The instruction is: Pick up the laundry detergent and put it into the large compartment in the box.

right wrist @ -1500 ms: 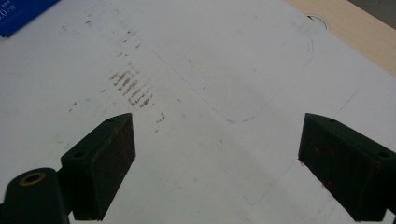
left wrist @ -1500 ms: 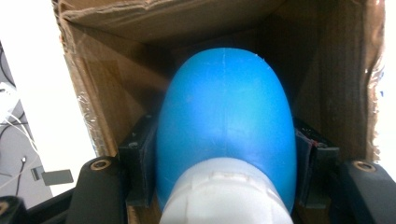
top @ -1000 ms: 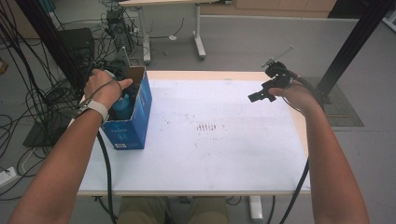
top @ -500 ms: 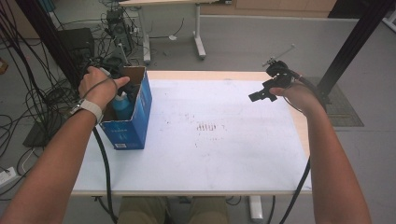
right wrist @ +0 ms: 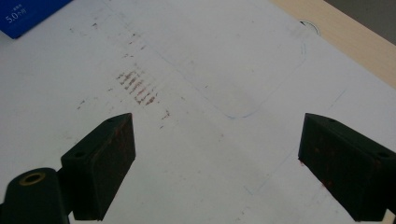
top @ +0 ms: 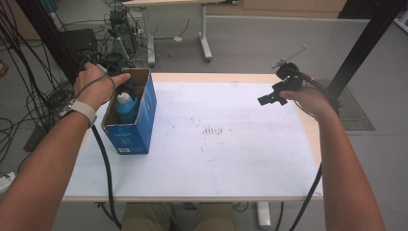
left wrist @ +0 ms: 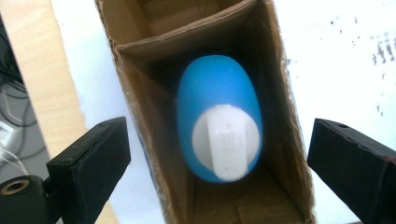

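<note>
Left tongs [left wrist: 217, 154] wide above upright bottle [left wrist: 218, 119] (cap up).

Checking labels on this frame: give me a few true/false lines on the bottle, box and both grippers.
1. The blue bottle stands inside the cardboard box. True.
2. The left gripper is clamped on the bottle. False: its jaws have just been opening and stand wide, clear of the bottle.
3. The right gripper holds a cloth. False: its jaws are open with nothing between them.
4. The box sits at the table's left side in the high view. True.
5. The bottle's cap is white. True.
</note>
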Tool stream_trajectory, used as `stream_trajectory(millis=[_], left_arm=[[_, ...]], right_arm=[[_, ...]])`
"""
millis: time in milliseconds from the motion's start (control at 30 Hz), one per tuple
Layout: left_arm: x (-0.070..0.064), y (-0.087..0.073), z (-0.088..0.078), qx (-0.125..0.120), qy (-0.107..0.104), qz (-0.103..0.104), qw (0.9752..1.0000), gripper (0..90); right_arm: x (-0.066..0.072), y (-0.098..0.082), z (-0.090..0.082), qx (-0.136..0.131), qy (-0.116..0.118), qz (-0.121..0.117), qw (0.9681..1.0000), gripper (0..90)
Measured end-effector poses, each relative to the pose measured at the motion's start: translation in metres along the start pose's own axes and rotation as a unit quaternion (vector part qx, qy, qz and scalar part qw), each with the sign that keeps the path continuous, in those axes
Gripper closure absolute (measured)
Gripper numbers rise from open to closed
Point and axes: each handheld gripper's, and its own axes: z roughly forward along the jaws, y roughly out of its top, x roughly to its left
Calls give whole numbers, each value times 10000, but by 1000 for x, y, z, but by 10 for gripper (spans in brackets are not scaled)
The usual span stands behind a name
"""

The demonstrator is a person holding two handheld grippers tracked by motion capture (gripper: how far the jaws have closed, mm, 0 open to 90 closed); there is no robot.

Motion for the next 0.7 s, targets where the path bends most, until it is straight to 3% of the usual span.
stream_trajectory(millis=[167, 400, 467, 567, 633, 700], left_arm=[[-3, 0, -14, -45, -127, 218, 9997, 53], [-22, 4, -31, 16, 20, 764, 9971, 57], [-32, 5, -36, 41, 83, 1010, 9948, 58], [-38, 7, -42, 63, -83, 1314, 9913, 55], [-48, 9, -46, 102, -91, 1653, 9862, 55], [-57, 8, -49, 50, -55, 1853, 9827, 56]], right_arm=[[2, -2, -2, -4, -8, 17, 10000, 112], [5, -6, -6, 11, -34, 39, 10000, 111], [5, -6, -7, 30, -41, 46, 10000, 111], [7, -7, -7, 21, -40, 53, 10000, 111], [8, -8, -7, 23, -28, 49, 10000, 111], [8, -10, -7, 25, -24, 70, 10000, 111]])
